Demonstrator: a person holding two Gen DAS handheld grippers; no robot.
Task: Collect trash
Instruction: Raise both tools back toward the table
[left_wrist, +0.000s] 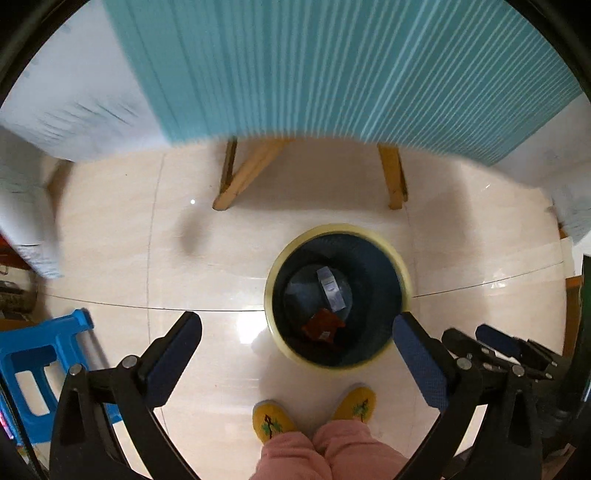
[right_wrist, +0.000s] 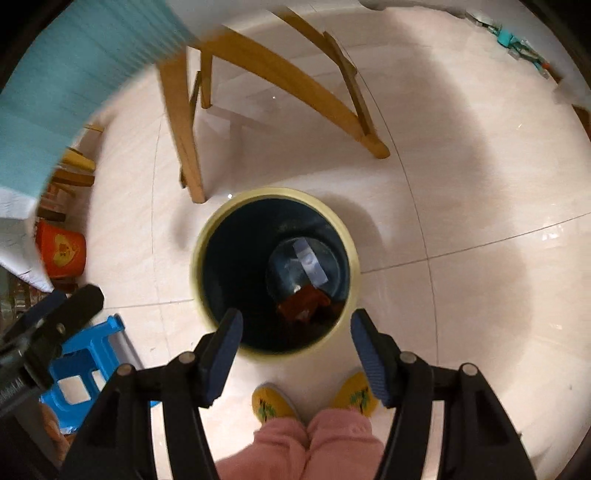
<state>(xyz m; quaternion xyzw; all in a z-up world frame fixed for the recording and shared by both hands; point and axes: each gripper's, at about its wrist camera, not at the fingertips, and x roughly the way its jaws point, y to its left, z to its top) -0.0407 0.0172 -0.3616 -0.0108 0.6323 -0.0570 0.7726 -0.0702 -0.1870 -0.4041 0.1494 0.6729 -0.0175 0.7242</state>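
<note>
Both claws are held open and empty above a bin on the floor.

The left gripper (left_wrist: 297, 334) is spread as wide as it goes, with nothing between its blue pads (left_wrist: 173, 360), while the right gripper (right_wrist: 295, 334) is opened about halfway and is likewise empty. Both are pointed steeply down over the yellow-rimmed bin (left_wrist: 404, 275), which is touched by neither. Inside the bin, a red wrapper (left_wrist: 323, 326) is seen lying on the bottom beside a grey wrapper (left_wrist: 331, 290). A person's yellow slippers (left_wrist: 271, 424) are planted just beside the bin, near the wooden table legs (left_wrist: 393, 177) and a blue stool (left_wrist: 33, 354).
</note>
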